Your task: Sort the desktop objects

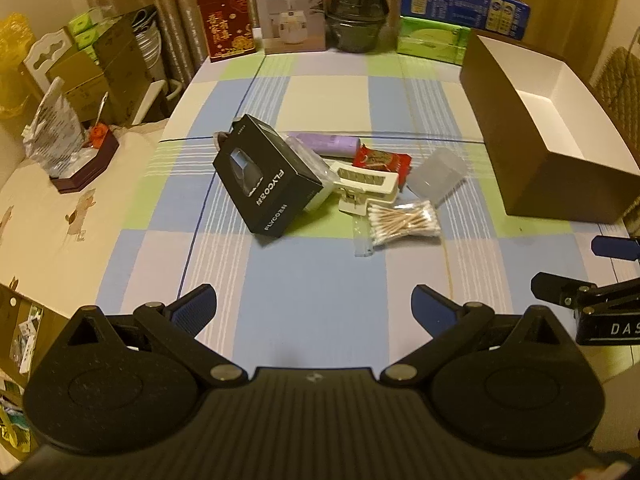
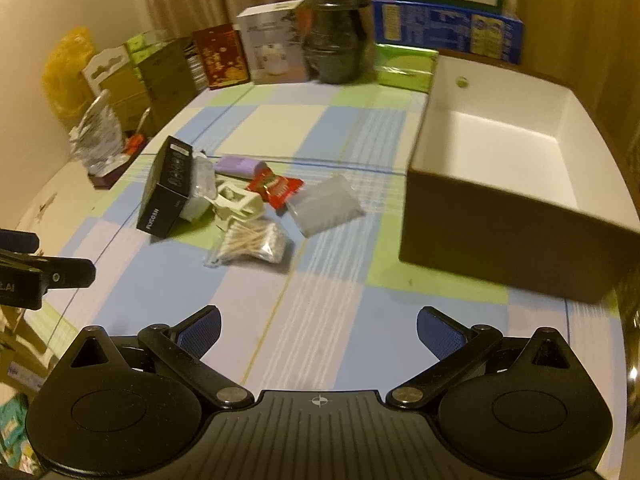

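The left gripper [image 1: 314, 304] hangs with its jaws spread wide and empty over the checked tablecloth [image 1: 320, 272]. At its 12 o'clock lies the pile: black FLYCO box [image 1: 266, 184], cream clip [image 1: 366, 184], red snack packet [image 1: 382, 159], cotton swab bag [image 1: 402, 222]. At 2 o'clock stands the brown storage box [image 1: 540, 140]. The right gripper [image 2: 319, 326] is also spread wide, holding nothing.
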A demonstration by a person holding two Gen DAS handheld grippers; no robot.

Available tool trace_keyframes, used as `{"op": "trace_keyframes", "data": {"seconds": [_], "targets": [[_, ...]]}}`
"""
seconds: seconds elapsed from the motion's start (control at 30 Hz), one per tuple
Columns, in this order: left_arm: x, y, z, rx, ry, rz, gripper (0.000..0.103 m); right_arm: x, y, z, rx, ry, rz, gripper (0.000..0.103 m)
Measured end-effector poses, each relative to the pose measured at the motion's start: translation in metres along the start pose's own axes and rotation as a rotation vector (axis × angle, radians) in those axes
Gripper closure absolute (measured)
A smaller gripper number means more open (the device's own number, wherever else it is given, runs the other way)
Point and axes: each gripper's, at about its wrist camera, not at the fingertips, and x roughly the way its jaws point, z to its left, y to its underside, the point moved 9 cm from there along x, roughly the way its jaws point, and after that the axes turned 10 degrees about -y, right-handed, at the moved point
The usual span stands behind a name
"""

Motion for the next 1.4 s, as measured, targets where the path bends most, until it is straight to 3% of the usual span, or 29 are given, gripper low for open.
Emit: {"op": "trace_keyframes", "data": {"seconds": [0.7,1.4], "targets": [[0.019,-0.015,0.017,-0.129,-0.079,0.027,0.001,0.044,-0.031,0.016,-0.157,-0.153,0.005,0.002],[0.144,-0.105,0.042,-0.182,0.045,0.067,0.001,0.091,-0.051,0.003,0.030,-0.023,0.037,0.002]]}}
